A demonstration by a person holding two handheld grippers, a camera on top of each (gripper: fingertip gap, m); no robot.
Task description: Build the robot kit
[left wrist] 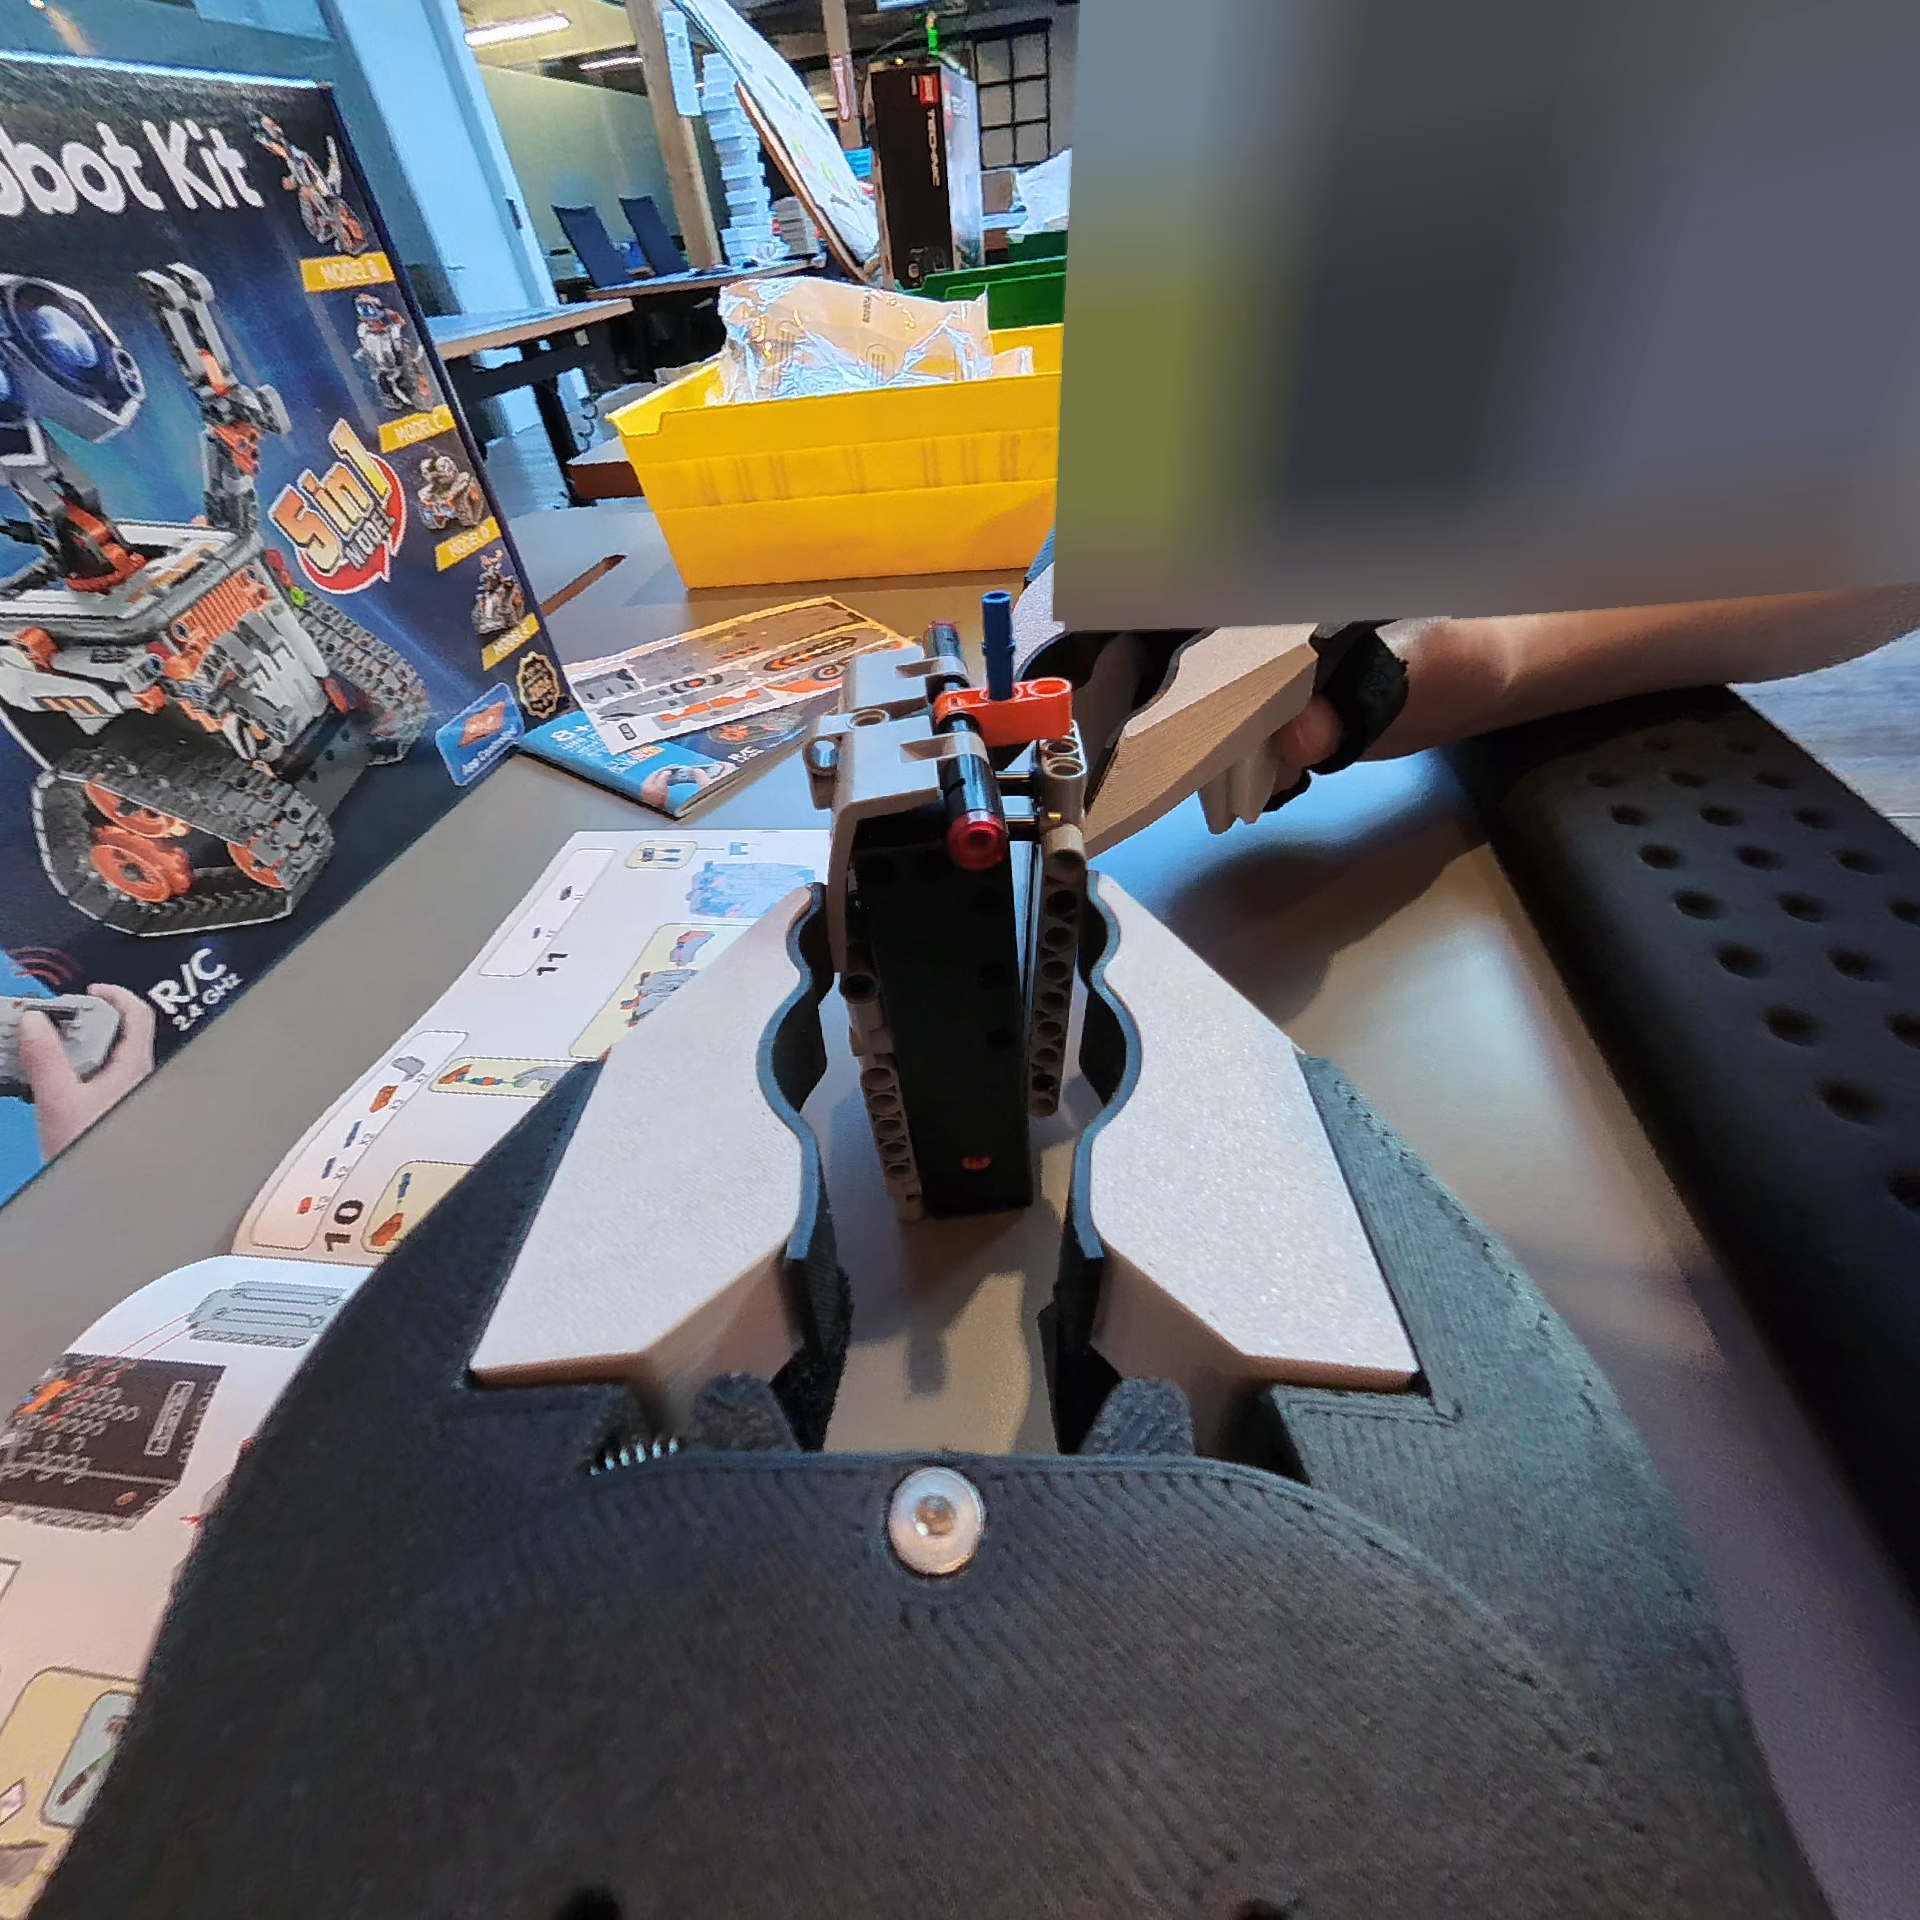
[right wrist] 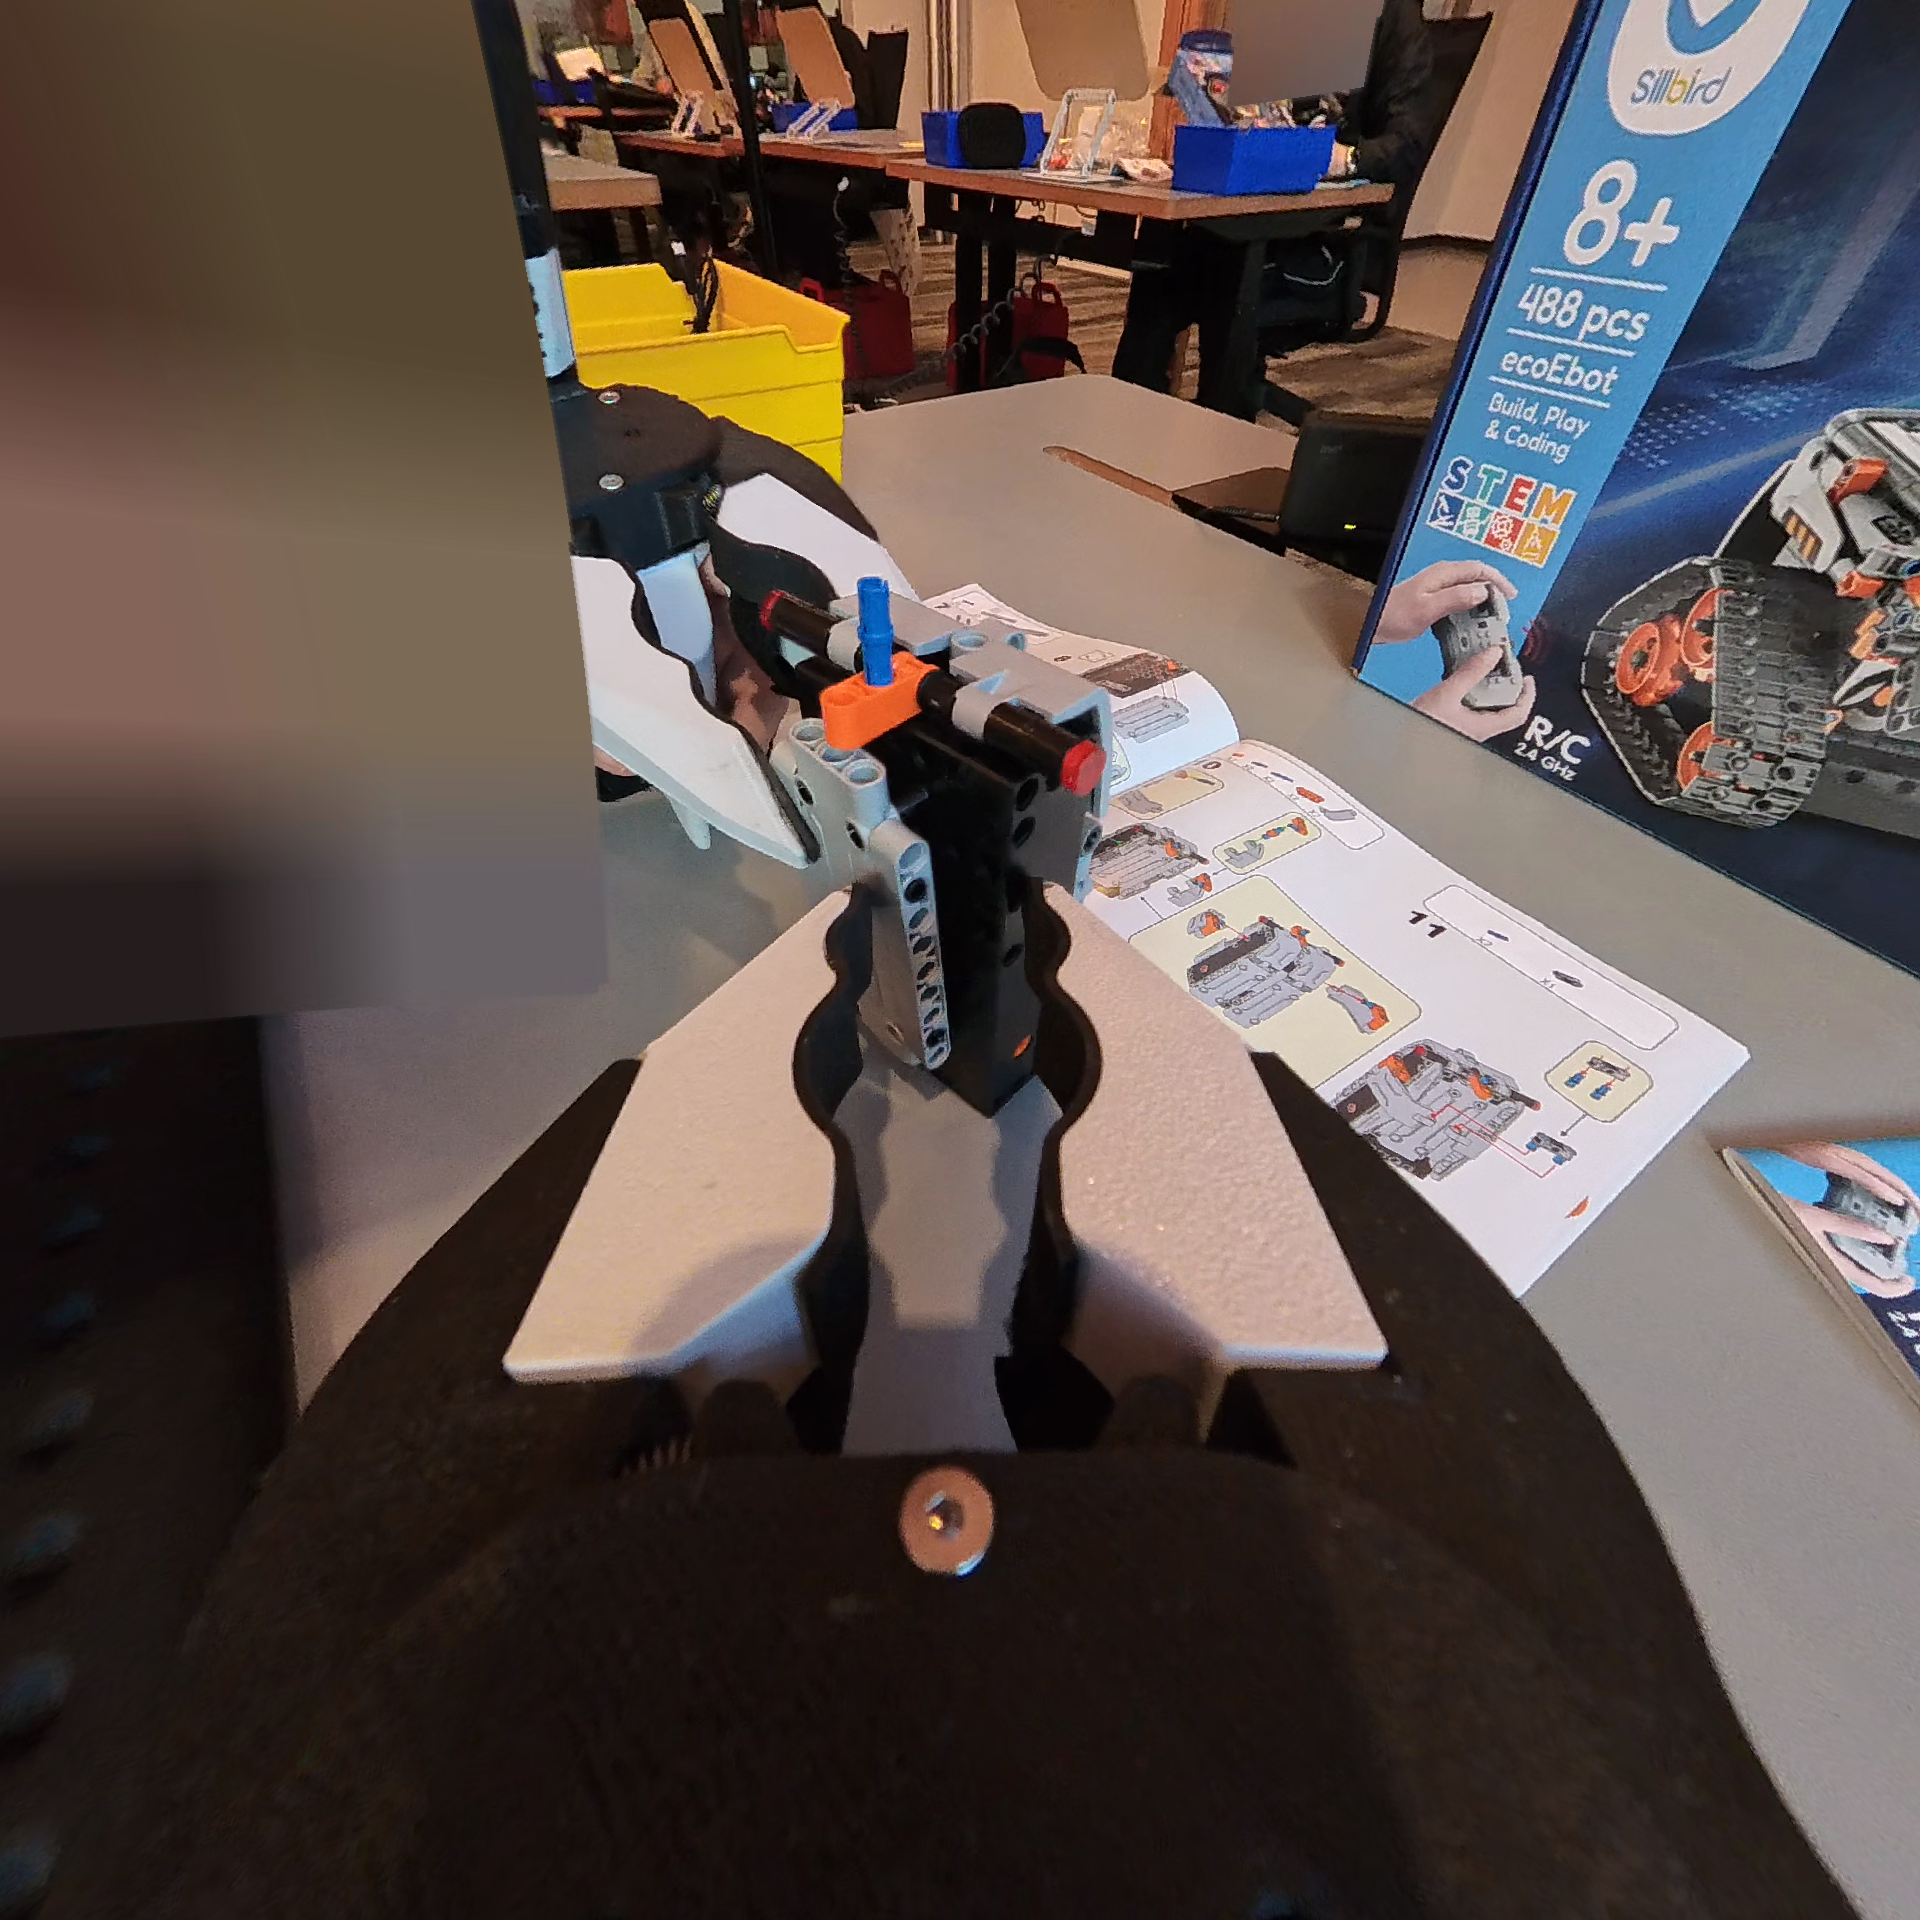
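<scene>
Both the left tool (left wrist: 951, 925) and right tool (right wrist: 940, 935) clench the upright black-and-grey brick assembly (left wrist: 940, 997) above the grey tabletop (left wrist: 1382, 997), so uneven squeeze could twist it, dislodging its orange connector (left wrist: 1003, 709) and blue pin (left wrist: 995, 639).

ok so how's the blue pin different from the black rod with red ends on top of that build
The blue pin stands upright in the orange connector; the black rod lies on its side across the grey bracket. The blue pin is thin and one colour; the black rod is thicker, with red ends. Both sit atop the brick assembly.
</scene>
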